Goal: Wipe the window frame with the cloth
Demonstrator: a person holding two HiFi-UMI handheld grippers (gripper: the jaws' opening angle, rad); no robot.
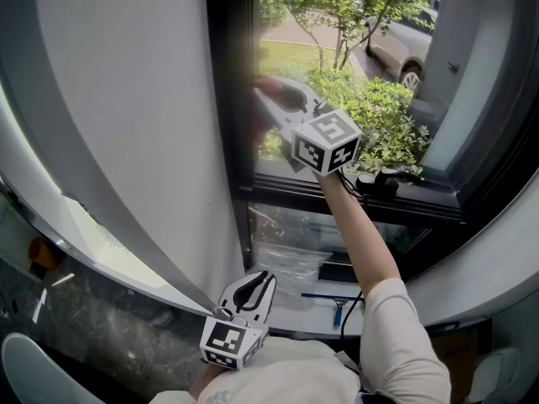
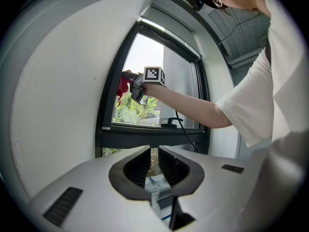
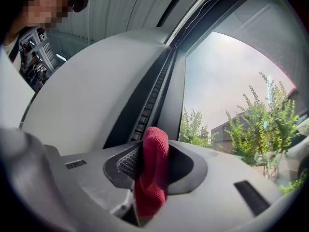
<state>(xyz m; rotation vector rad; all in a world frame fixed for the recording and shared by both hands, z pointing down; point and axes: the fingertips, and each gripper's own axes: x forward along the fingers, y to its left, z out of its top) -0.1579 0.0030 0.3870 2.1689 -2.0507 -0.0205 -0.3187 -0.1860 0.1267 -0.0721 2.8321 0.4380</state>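
Observation:
The red cloth (image 3: 153,168) is pinched between the jaws of my right gripper (image 3: 152,146), which is shut on it. In the head view the right gripper (image 1: 274,99) is raised with its tips and the blurred cloth (image 1: 268,84) next to the dark vertical window frame (image 1: 227,99); whether the cloth touches it I cannot tell. The left gripper view shows the cloth (image 2: 122,86) beside the frame's left upright (image 2: 108,95). My left gripper (image 1: 259,280) hangs low near my body, shut on nothing, pointing at the window (image 2: 153,151).
A black device with a cable (image 1: 379,182) sits on the sill. Below the window lie a plastic bag (image 1: 286,263) and a blue-handled tool (image 1: 337,305). The white wall (image 1: 126,99) runs along the left. Shrubs (image 1: 379,116) and a car (image 1: 404,49) are outside.

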